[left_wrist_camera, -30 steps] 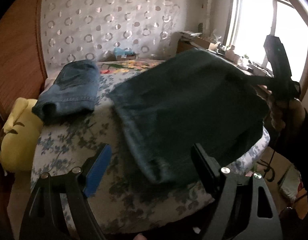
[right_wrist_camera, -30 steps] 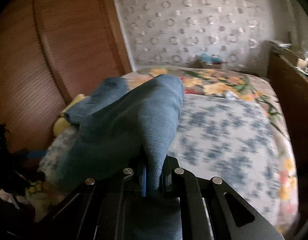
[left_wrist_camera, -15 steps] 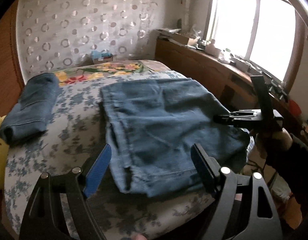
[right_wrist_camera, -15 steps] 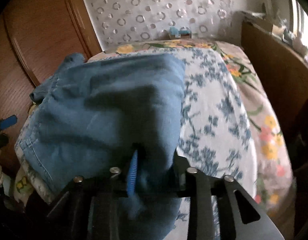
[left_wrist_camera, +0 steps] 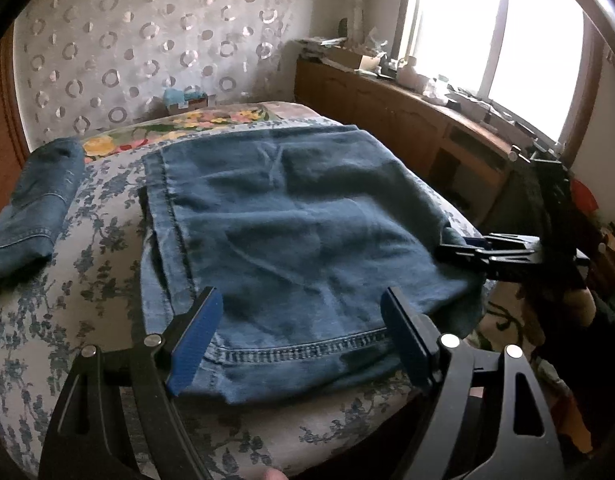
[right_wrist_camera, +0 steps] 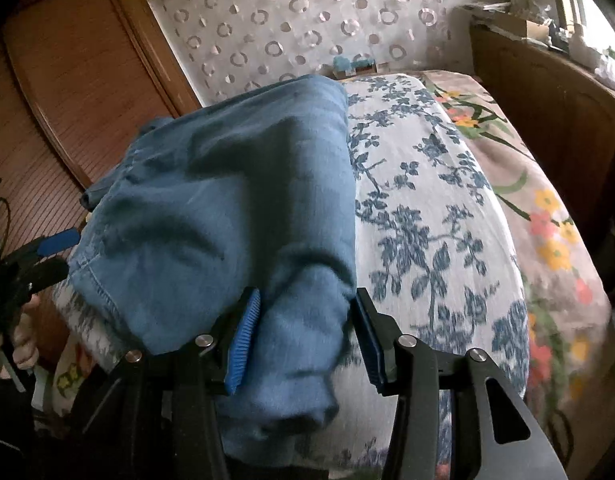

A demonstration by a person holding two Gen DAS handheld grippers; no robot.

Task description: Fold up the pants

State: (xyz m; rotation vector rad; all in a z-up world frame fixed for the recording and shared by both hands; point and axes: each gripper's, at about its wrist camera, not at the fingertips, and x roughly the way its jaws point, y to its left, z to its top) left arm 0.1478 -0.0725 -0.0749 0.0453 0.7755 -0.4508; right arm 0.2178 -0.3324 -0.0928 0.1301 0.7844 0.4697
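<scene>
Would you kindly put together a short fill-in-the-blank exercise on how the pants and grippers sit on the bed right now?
1. The blue pants lie spread on a bedcover printed with blue ____.
2. The right gripper, whose jaws have just been opening, has a bunch of ____ between its pads.
3. The left gripper hangs ____ over the hem.
4. A second folded pair of jeans lies to the ____ of the pants in the left wrist view.

Missing words: flowers; denim; open; left

Light source: daylight is pouring through the window (left_wrist_camera: 495,36), blowing its panes out to white.
Room: the bed (left_wrist_camera: 67,320) is lying dim.
Edges: fisheye bending is curving the frame borders into black.
Blur: the jeans (right_wrist_camera: 243,216) are smearing softly in the right wrist view.
</scene>
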